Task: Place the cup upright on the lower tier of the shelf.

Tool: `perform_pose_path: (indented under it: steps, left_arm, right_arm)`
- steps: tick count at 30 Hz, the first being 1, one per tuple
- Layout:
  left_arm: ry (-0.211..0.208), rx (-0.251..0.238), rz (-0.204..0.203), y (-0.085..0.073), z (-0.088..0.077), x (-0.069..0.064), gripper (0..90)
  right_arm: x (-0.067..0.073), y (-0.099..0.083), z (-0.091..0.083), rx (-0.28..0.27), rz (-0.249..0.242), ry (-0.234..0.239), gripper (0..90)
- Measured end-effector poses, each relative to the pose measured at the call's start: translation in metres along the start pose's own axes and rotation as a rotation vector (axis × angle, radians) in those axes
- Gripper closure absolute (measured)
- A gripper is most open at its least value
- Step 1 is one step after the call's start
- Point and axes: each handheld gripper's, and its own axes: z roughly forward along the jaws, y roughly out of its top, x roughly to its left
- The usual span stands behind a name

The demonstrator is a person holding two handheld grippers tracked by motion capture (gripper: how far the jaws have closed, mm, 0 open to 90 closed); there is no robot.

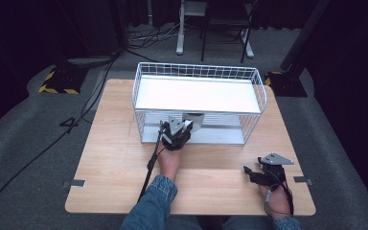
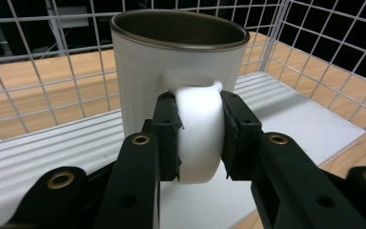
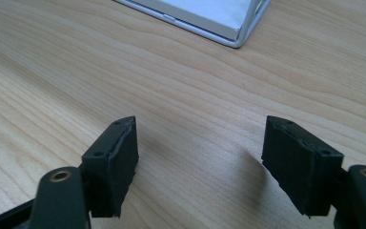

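Note:
A white mug (image 2: 171,62) with a dark inside stands upright on the lower shelf of a white wire rack (image 1: 199,103). My left gripper (image 2: 200,136) is shut on the mug's handle (image 2: 198,129), one black pad on each side. In the high view the left gripper (image 1: 176,132) reaches into the rack's open front, with the mug (image 1: 194,120) just behind it under the top shelf. My right gripper (image 3: 200,162) rests low over bare wood with its jaws wide apart and nothing between them. It lies at the table's near right (image 1: 263,173).
The rack has a white top shelf (image 1: 196,93) and wire walls (image 2: 314,43) at the back and sides. Its bottom tray corner (image 3: 228,28) lies ahead of the right gripper. The wooden table (image 1: 115,143) stretches left of the rack. Cables run over the grey floor (image 1: 28,143).

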Motion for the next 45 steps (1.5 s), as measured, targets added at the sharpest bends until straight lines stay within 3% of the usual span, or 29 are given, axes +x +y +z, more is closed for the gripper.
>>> perform_pose_path:
  steps: [5,7,8,9,11,18,26,33,35,45]
  left_arm:
    - [-0.027,0.003,-0.011,0.0,0.001,0.001,66.6]
    - [-0.032,-0.001,-0.021,0.0,0.002,0.001,49.1]
    - [-0.031,-0.003,-0.028,0.0,0.001,0.002,49.1]
    - [-0.029,-0.007,-0.03,0.001,0.001,0.002,40.7]
    - [-0.026,-0.009,-0.017,0.002,-0.002,0.002,35.5]
    - [-0.031,0.003,-0.012,0.006,-0.012,0.003,30.4]
    - [-0.038,0.003,0.02,0.011,-0.049,0.011,28.5]
    - [-0.068,-0.004,0.0,0.009,-0.09,0.021,27.4]
    - [-0.07,-0.005,-0.001,0.009,-0.095,0.022,27.2]
    - [-0.06,0.006,0.009,0.007,-0.156,0.032,26.1]
  right_arm:
    - [0.0,0.0,0.0,0.001,-0.001,-0.002,28.3]
    - [0.0,0.0,0.0,0.001,-0.001,-0.002,28.2]
    - [0.0,0.0,0.0,0.001,-0.001,-0.002,28.2]
    - [0.0,0.0,0.0,0.0,-0.001,-0.002,28.2]
    - [0.0,0.0,0.0,0.001,-0.001,-0.003,28.2]
    - [0.0,0.0,0.0,-0.001,-0.005,-0.002,28.2]
    - [0.0,0.0,0.0,0.0,-0.004,0.001,28.2]
    - [0.0,0.0,0.0,0.001,0.0,0.008,28.2]
    - [-0.001,0.0,0.0,0.003,0.002,0.011,28.2]
    - [-0.004,0.002,0.003,0.016,0.032,0.053,27.7]
